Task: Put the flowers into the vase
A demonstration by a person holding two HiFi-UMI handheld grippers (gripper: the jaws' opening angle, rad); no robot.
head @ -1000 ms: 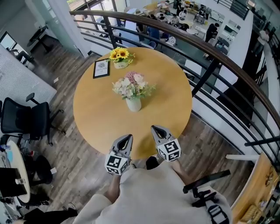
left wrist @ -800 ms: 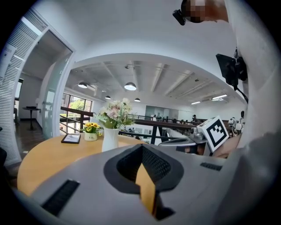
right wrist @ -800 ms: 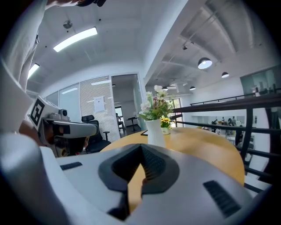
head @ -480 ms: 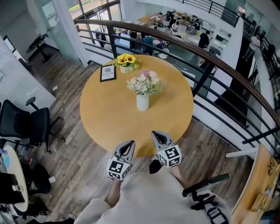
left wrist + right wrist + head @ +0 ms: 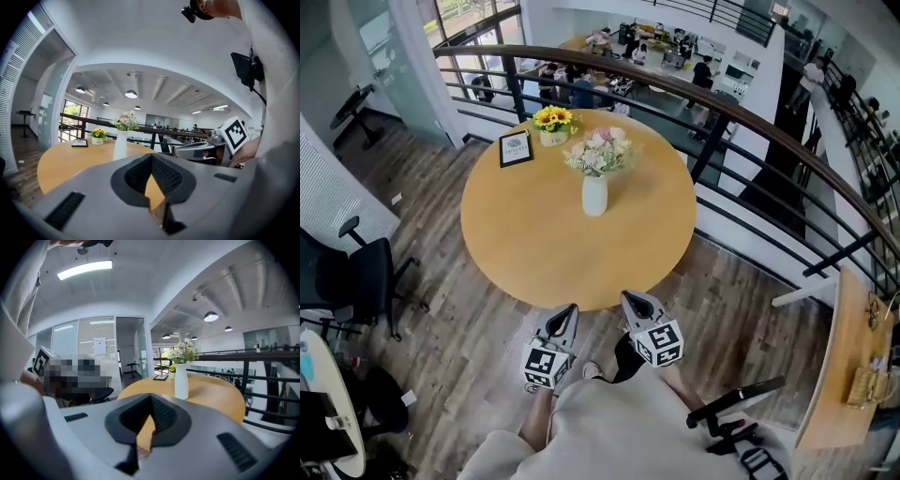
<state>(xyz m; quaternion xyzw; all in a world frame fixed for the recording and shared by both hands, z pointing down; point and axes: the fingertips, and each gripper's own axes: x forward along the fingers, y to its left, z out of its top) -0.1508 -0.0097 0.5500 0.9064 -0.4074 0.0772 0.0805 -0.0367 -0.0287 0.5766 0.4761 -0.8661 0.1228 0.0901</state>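
Round table (image 5: 534,244): vase (image 5: 594,195), sunflower pot (image 5: 552,131), frame (image 5: 516,148); railing (image 5: 709,148) behind.

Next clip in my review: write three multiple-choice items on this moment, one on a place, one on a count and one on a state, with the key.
1. Where is the tall white vase of pink and white flowers?
A. on the round wooden table
B. on the floor
C. in a gripper

2. How many flower holders stand on that table?
A. one
B. two
C. four

3. How do the right gripper jaws stand?
A. wide open
B. shut on a stem
C. shut, empty

Key:
1 A: the vase stands upright near the table's middle.
2 B: the white vase and the small pot of yellow sunflowers at the far edge.
3 C: in the right gripper view the jaws meet with nothing between them.
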